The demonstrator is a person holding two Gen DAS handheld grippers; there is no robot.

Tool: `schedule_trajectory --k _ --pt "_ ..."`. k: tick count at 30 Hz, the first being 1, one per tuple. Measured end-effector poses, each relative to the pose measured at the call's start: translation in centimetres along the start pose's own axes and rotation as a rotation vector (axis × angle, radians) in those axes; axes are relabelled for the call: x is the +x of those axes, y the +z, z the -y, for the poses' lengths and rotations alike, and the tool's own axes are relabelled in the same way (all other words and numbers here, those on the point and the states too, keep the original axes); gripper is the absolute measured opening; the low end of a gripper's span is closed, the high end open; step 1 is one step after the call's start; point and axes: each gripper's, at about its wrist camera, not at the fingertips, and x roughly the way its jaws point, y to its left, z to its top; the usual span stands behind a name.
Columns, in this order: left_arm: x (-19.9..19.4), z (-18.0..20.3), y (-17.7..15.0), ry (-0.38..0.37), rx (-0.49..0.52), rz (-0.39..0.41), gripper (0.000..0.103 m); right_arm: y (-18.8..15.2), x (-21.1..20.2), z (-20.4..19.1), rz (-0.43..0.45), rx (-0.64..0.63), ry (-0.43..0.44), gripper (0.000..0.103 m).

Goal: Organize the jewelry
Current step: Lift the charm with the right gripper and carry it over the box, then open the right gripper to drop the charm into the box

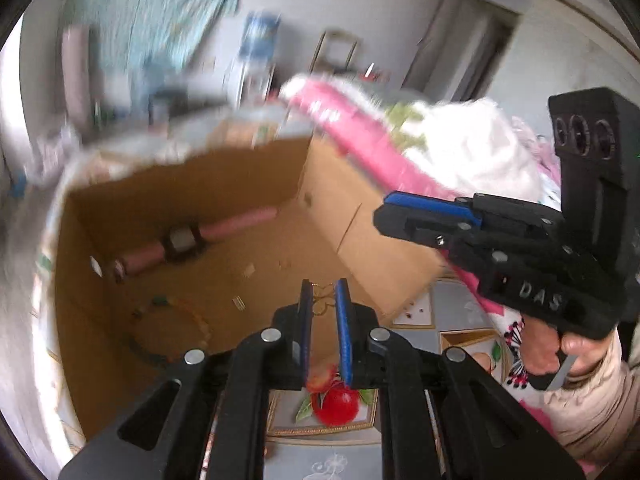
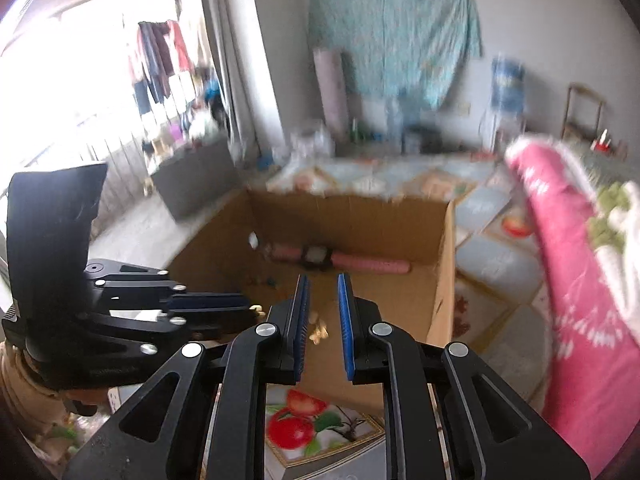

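Observation:
An open cardboard box (image 1: 340, 208) (image 2: 440, 280) stands on a fruit-patterned tablecloth (image 1: 336, 404). On its floor lie a pink roll with a dark block at its middle (image 1: 184, 244) (image 2: 320, 258) and a beaded ring (image 1: 172, 328). My left gripper (image 1: 324, 292) hovers over the box's near edge, its jaws nearly together on a thin gold necklace (image 1: 322, 300). In the right wrist view a gold glint shows at the left gripper's (image 2: 252, 308) tip. My right gripper (image 2: 322, 280) (image 1: 380, 216) is shut beside it. Gold bits (image 2: 318, 330) show between its fingers; whether they are pinched is unclear.
A pink and white quilt (image 1: 400, 144) (image 2: 580, 280) lies bunched right of the box. A hand (image 1: 552, 352) holds the right gripper's handle. Small scraps (image 1: 240, 302) dot the box floor. Beyond are a cluttered table (image 2: 380, 136), a teal wall cloth and a bright window.

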Motion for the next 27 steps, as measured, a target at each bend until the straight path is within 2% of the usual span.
schedule_trajectory --k 2,5,9,11,14,18,21,25,27 --pt "2.1 -0.6 0.6 -0.029 -0.058 -0.057 0.011 0.6 2.6 1.0 -0.094 0.029 0.003 0.013" --pt "4.3 -0.9 1.3 -0.014 -0.097 -0.122 0.011 0.8 5.0 2.0 -0.161 0.060 -0.003 0.015" --pt "5.3 -1.3 1.8 -0.010 -0.143 -0.119 0.011 0.8 4.9 2.7 -0.151 0.085 -0.021 0.016" --pt "5.5 -1.7 2.0 -0.031 -0.162 -0.126 0.013 0.9 4.0 2.9 -0.128 0.095 -0.014 0.022" --pt "5.6 -2.2 2.1 -0.024 -0.180 -0.125 0.031 0.8 3.1 3.2 -0.100 0.094 -0.028 0.031" --pt "4.3 -2.6 2.4 -0.056 -0.207 -0.080 0.039 0.6 1.7 3.5 -0.070 0.124 -0.025 0.034" --pt "2.8 -2.9 2.5 -0.061 -0.216 -0.037 0.041 0.3 0.9 3.8 -0.045 0.140 -0.022 0.034" --pt "-1.0 -3.0 1.6 -0.043 -0.201 0.039 0.042 -0.4 -1.9 3.5 0.029 0.150 -0.011 0.034" --pt "-3.9 -3.3 0.4 -0.035 -0.181 0.094 0.047 -1.0 -3.6 3.3 0.076 0.152 0.008 0.034"
